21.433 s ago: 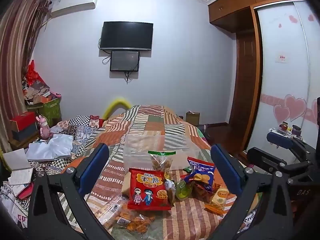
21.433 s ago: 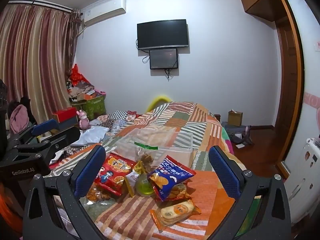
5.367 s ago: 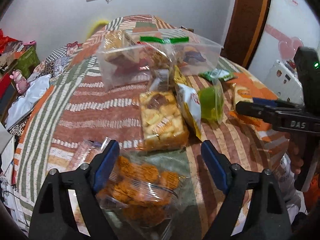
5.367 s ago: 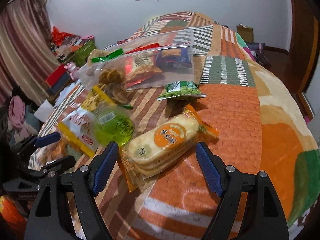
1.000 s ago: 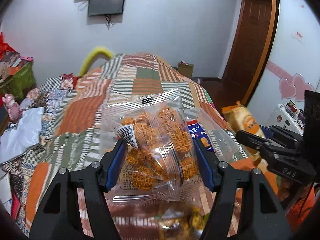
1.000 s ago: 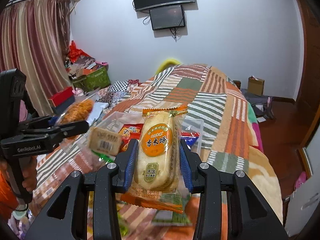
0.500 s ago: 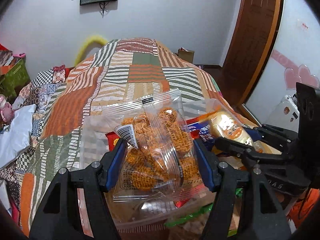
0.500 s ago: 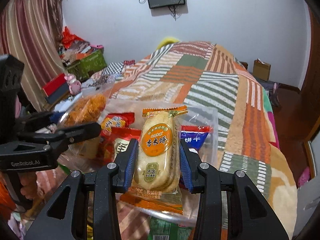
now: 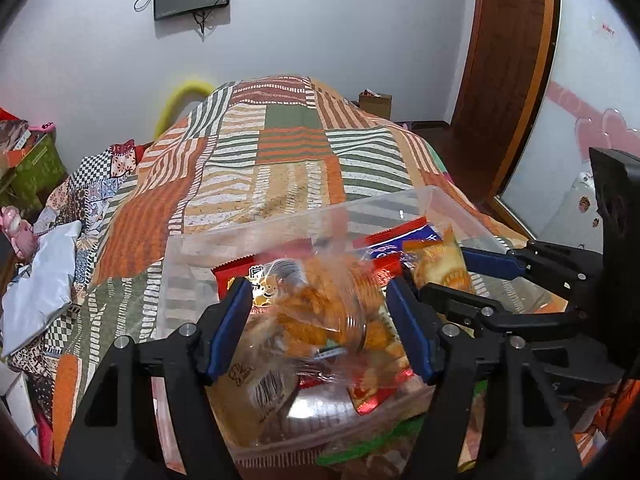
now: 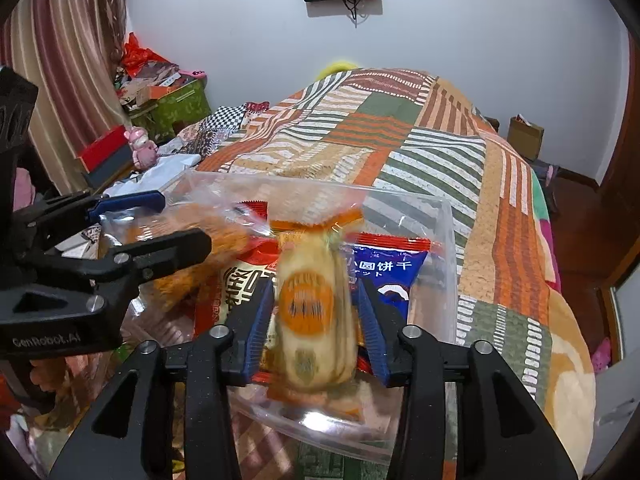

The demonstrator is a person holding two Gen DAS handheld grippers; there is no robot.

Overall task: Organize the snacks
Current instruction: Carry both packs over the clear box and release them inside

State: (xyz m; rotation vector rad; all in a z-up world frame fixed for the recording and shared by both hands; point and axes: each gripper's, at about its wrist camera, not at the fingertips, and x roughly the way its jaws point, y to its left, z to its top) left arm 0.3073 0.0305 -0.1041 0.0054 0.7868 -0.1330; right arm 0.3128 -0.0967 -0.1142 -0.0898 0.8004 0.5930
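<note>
Over clear bin [image 9: 400, 204] on bed [image 9: 280, 152]: left gripper [image 9: 320, 320] fingers opening, crunchy snack bag [image 9: 320, 312] blurred, dropping between them. Right gripper [image 10: 316, 320] fingers opening, rice cracker pack [image 10: 312, 300] slipping loose. Step: release into bin. Next: withdraw, fetch remaining snacks.

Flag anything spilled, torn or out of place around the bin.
Nothing stands out. Both grippers' jaws are opening over the clear bin, letting the cracker bag and rice cake pack drop in, both motion-blurred. No spill or tear shows.
</note>
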